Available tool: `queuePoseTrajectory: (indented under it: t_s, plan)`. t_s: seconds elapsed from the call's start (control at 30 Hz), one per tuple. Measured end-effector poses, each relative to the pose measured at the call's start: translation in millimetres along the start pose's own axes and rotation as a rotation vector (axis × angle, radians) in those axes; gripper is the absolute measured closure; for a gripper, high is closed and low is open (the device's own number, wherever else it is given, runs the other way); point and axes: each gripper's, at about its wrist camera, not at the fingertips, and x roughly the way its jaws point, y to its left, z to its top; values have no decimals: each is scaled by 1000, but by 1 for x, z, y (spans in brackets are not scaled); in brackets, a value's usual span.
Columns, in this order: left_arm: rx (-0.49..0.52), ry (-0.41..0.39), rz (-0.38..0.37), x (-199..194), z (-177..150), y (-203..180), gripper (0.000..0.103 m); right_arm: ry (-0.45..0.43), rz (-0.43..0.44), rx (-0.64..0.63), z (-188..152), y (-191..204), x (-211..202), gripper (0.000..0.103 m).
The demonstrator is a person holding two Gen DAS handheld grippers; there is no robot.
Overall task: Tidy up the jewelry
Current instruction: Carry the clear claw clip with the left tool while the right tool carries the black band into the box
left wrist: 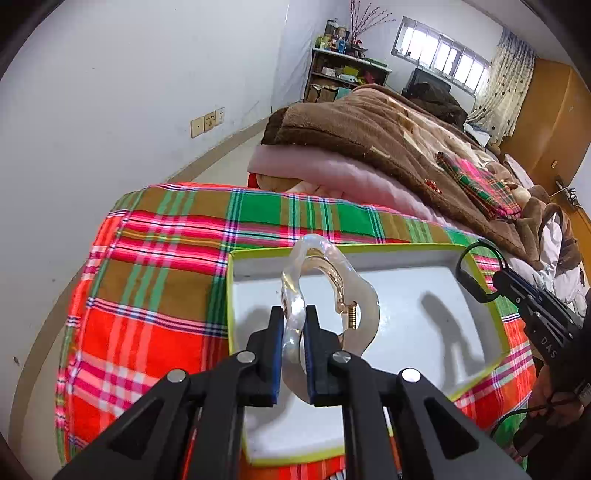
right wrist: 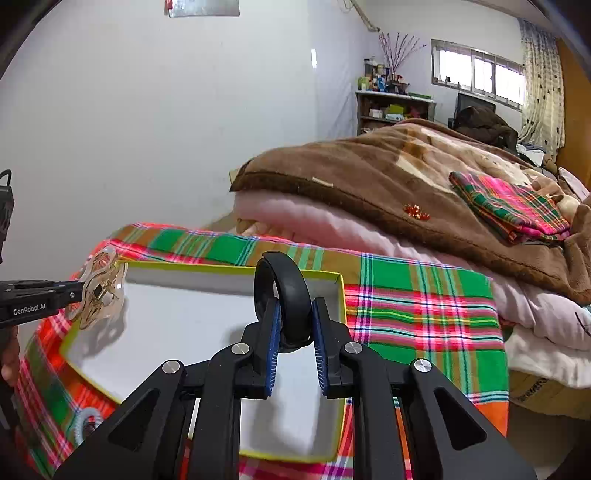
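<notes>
Walls point(left wrist: 129, 74): plain white, with light scuffing low down. A block of switch and socket plates point(left wrist: 207, 120) is fixed to the left wall above a beige skirting band point(left wrist: 218, 147).

Far end wall: an open shelf unit point(left wrist: 343, 75) crowded with boxes and bottles, and a vase of bare pink-budded branches point(left wrist: 364, 20) on top. Beside it a high horizontal window point(left wrist: 439, 51) admits strong daylight; a spotted curtain point(left wrist: 504, 77) hangs at its right end.

Right side: wooden wardrobe panelling point(left wrist: 546, 122).

A bed runs toward the window, carrying a brown fleece blanket point(left wrist: 376, 133) over a pink quilt point(left wrist: 332, 170). A folded plaid cloth point(right wrist: 509, 210) lies on the blanket.
</notes>
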Motion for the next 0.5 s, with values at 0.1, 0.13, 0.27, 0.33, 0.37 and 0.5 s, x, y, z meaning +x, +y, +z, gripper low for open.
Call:
queuePoseTrajectory:
  t_s: [0.1, 0.13, 0.27, 0.33, 0.37, 0.5]
  plan:
    - [8, 4, 2, 8, 0, -1, 92, 15, -7, -3, -2, -1, 9, 85]
    - [6, 10, 5, 10, -1, 0, 92, 19, -9, -5, -2, -1, 11, 85]
    - [5, 27, 10, 18, -3, 1, 92, 31, -22, -12, -4, -2, 19, 85]
    - [2, 31, 10, 21, -4, 0, 92, 35, -27, -17, -4, -2, 22, 85]
    - [1, 35, 14, 22, -5, 0, 92, 37, -29, -19, -5, -2, 23, 85]
    - [4, 47, 24, 27, -7, 1, 92, 37, -35, -31, -6, 0, 26, 85]
